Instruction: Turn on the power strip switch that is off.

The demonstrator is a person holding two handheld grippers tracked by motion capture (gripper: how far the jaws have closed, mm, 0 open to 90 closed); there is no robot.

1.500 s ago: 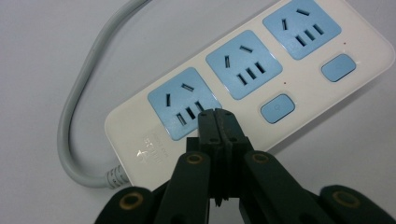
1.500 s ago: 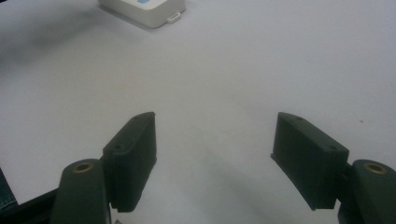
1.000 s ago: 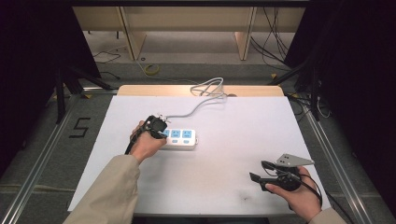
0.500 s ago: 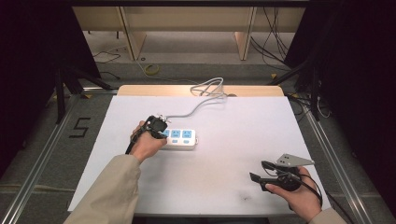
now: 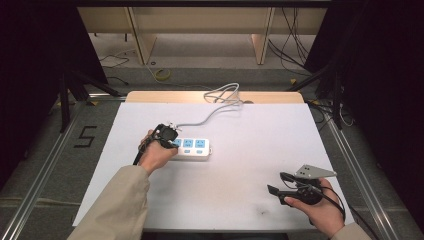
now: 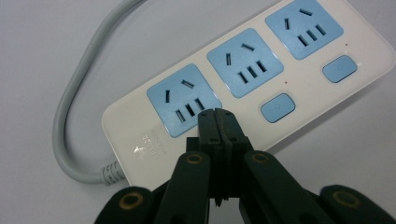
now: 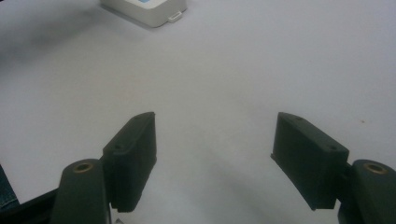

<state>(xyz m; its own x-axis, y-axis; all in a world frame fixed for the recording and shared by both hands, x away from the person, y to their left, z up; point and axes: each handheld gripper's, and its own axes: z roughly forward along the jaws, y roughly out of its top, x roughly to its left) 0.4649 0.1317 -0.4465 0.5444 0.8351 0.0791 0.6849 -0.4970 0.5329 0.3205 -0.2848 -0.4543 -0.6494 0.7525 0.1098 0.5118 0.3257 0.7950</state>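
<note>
At the centre left of the high view, a white power strip (image 5: 192, 148) with three blue sockets lies on a white desk (image 5: 260, 135). Its grey cable (image 5: 212, 107) runs toward the top of the frame and loops at the desk's far edge. The person's left hand (image 5: 156, 156) holds the left hand-held gripper (image 5: 169, 135) at the strip's left end. At the lower right of the frame the right hand (image 5: 320, 210) holds the right hand-held gripper (image 5: 274, 190) low over bare desk, well apart from the strip.

In the left gripper view, the two black jaws rise from the bottom centre, pressed together with nothing between them. Their joined tip sits at the lower right corner of the nearest blue socket (image 6: 183, 99), at the cable end of the strip. Two blue switch buttons (image 6: 278, 106) show below the other two sockets; where a third would be, the jaws cover the spot, so whether the tip touches a button cannot be told.

In the right gripper view, the jaws stand wide apart at lower left and lower right, empty, with white desk between them. A corner of the strip (image 7: 154, 14) shows at the top left of the frame.

The step looks like pressing a switch with the closed tip. To do it well, keep the jaws together, push straight down, and avoid sliding the light strip.
</note>
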